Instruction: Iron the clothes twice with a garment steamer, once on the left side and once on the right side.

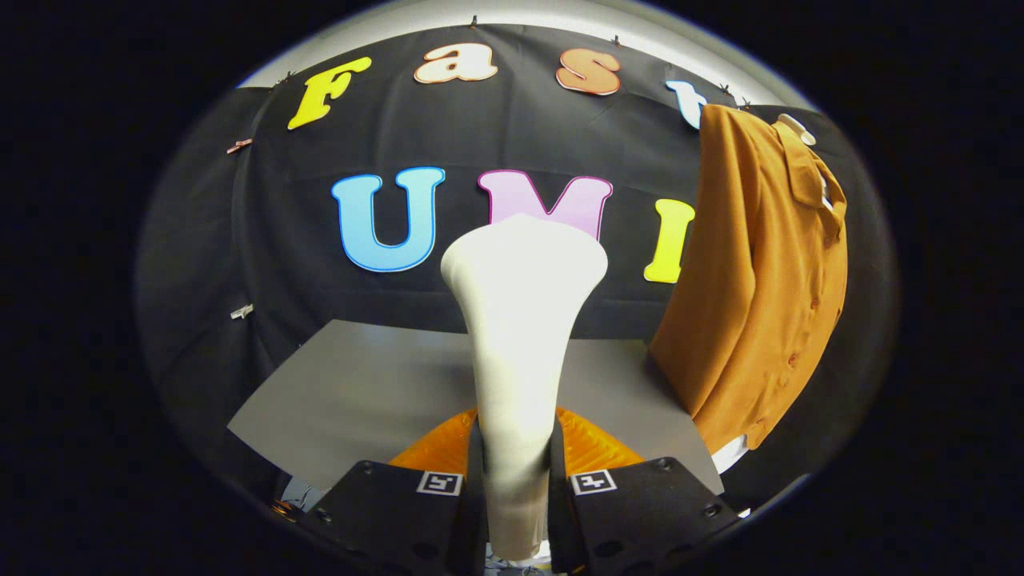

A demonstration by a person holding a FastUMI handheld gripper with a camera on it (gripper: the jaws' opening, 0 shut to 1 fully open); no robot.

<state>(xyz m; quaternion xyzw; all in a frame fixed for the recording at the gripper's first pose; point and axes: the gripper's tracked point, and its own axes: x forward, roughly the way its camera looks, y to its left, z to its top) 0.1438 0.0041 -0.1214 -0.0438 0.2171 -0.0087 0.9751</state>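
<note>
Plain grey bench (368, 376) here, with just an orange ribbed base (596, 452) sitting near its front edge.

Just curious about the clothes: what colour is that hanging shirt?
Burnt orange, plain, in the gripper view: the shirt hangs beyond the fingers.

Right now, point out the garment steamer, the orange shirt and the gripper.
garment steamer (520, 320): gripper view, on its white neck below the flared head.
orange shirt (760, 272): gripper view, on the front panel, hanging right of the steamer.
gripper (516, 488): gripper view, between the two fingers, which clamp the steamer's handle.
</note>
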